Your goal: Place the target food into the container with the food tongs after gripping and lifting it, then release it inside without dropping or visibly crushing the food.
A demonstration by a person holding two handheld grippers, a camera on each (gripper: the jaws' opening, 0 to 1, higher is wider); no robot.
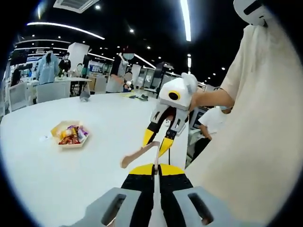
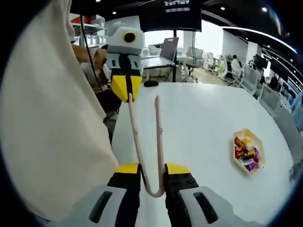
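Note:
Wooden food tongs (image 2: 158, 137) stand between the two grippers, their arms spread in a narrow U. My right gripper (image 2: 152, 171) is shut on the tongs' bend. My left gripper (image 2: 127, 92) comes in from above and is shut on the tip of one arm. In the left gripper view, my left gripper (image 1: 155, 169) pinches that tip, a stretch of the tongs (image 1: 138, 154) slants to the left, and the right gripper (image 1: 157, 141) hangs just beyond. A yellow hexagonal tray (image 1: 56, 128) (image 2: 259, 142) of wrapped snacks lies on the white table, well apart from both grippers.
The white table (image 2: 199, 113) is broad and curved. A person's cream clothing (image 1: 255, 123) (image 2: 47, 118) stands close beside the grippers. Desks, chairs (image 2: 251, 78) and people (image 1: 48, 66) are in the room beyond the table.

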